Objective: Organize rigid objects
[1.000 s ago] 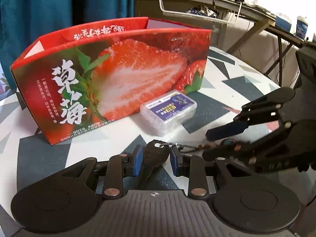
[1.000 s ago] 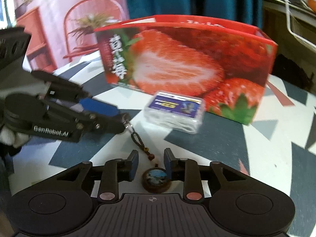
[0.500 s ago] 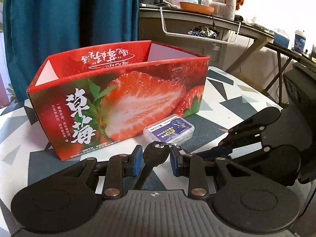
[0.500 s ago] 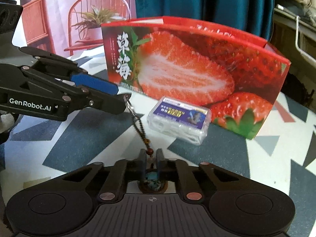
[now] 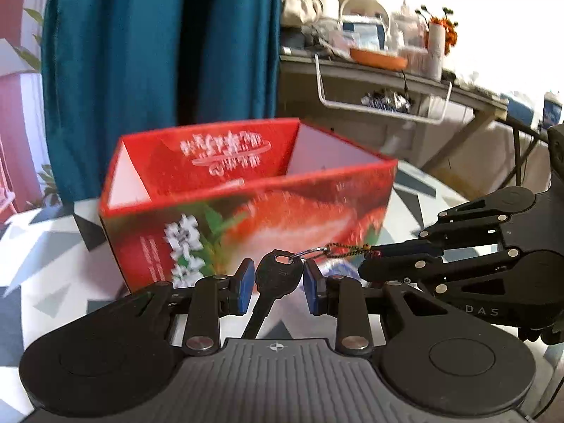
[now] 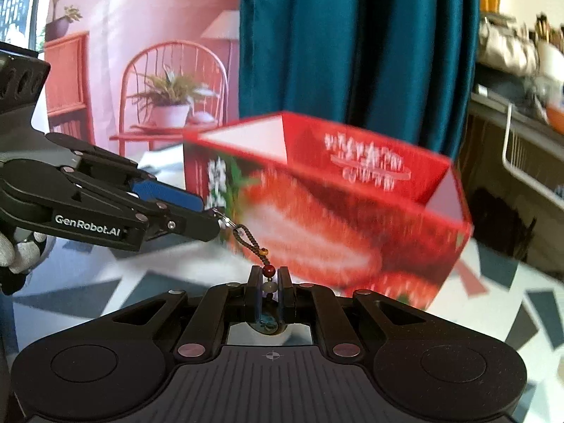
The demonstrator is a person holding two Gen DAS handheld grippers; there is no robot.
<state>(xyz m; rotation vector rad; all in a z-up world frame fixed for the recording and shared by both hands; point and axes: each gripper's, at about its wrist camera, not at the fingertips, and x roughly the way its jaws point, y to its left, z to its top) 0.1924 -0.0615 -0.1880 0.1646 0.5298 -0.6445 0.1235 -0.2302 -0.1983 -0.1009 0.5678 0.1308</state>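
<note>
1. bottom centre, the left gripper [image 5: 275, 283] clamps the head of a dark key [image 5: 273, 283].
2. the right gripper [image 6: 269, 290] pinches the keychain pendant [image 6: 268, 322]; its jaws have just been closing on it.
3. the beaded cord [image 5: 347, 248] stretches between them.
4. behind, mid-frame, stands the open strawberry box [image 5: 246, 204] on the patterned table [image 5: 38, 257].

Black left gripper [image 5: 278, 283] with blue pads, marked "GenRobot.AI"; white glove [image 6: 14, 252].
</note>
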